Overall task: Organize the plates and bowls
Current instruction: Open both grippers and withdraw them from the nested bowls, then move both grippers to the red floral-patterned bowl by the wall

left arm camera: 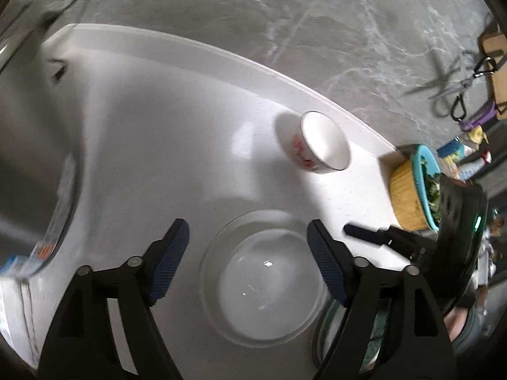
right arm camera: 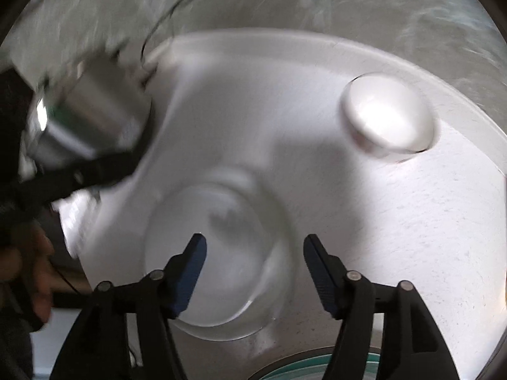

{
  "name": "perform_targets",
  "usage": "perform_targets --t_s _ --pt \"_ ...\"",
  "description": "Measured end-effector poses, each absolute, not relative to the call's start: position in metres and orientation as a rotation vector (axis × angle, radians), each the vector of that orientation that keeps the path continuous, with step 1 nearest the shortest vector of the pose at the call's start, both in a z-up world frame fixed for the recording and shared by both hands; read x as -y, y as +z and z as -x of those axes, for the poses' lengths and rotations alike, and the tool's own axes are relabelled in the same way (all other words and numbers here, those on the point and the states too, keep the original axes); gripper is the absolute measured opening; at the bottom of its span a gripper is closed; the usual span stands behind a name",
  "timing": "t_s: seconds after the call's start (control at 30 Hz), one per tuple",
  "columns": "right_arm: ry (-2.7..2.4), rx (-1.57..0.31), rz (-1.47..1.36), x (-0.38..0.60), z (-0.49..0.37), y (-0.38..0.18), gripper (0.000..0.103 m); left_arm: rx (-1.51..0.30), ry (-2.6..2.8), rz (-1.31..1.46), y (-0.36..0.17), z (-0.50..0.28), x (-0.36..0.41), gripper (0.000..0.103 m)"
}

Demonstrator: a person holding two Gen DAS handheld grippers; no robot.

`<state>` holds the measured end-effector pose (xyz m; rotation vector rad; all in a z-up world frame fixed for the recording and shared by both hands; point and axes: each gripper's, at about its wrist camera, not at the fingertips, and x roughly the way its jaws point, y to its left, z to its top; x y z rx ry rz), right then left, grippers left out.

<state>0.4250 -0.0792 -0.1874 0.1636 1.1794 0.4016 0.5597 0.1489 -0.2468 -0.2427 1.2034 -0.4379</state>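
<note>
White surface (left arm camera: 158,133) over grey marble floor. Clear glass bowl (left arm camera: 263,288) rests directly below my left fingers (left arm camera: 248,262) and right fingers (right arm camera: 255,272), both spread, holding nothing. Judged fragile, slippery; grip the rim. Small white bowl (left arm camera: 323,142) near the far edge: red marking, unreadable.

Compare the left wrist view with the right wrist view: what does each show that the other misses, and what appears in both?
Left wrist only: the red pattern on the white cup, a yellow and teal tub of greens, and scissors on the marble floor.

Right wrist only: a shiny metal object, blurred, at the left, and a hand low on the left.

Both: the glass bowl upside down on the white table, the cup, and each view's own tongs, left and right, open with nothing held.
</note>
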Motion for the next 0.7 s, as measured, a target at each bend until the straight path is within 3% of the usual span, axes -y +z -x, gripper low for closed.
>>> perform_targets --t_s 0.17,0.2,0.23,0.27,0.37,0.43,0.7 --pt "0.259 -1.127 -0.37 0.162 -0.455 -0.17 0.082 -1.201 -0.524 0.138 -0.238 -0.6 -0.108 0.077" --pt "0.237 -1.123 -0.397 0.178 -0.462 -0.17 0.083 -1.201 -0.536 0.121 -0.238 -0.608 -0.099 0.084" --pt "0.223 -1.123 -0.419 0.191 -0.469 -0.171 0.086 -1.196 -0.545 0.097 -0.24 -0.619 -0.09 0.098" --pt "0.205 -1.124 -0.433 0.201 -0.475 -0.173 0.087 -1.198 -0.542 0.082 -0.242 -0.627 -0.079 0.103" --pt "0.177 -1.123 -0.436 0.22 -0.492 -0.179 0.092 -1.223 -0.534 0.009 -0.252 -0.655 -0.05 0.103" --pt "0.167 -1.118 -0.439 0.227 -0.502 -0.184 0.103 -1.212 -0.535 -0.032 -0.258 -0.669 -0.033 0.103" --pt "0.174 -1.194 -0.384 0.219 -0.546 -0.218 0.103 -1.294 -0.546 -0.087 -0.293 -0.711 0.008 0.103"
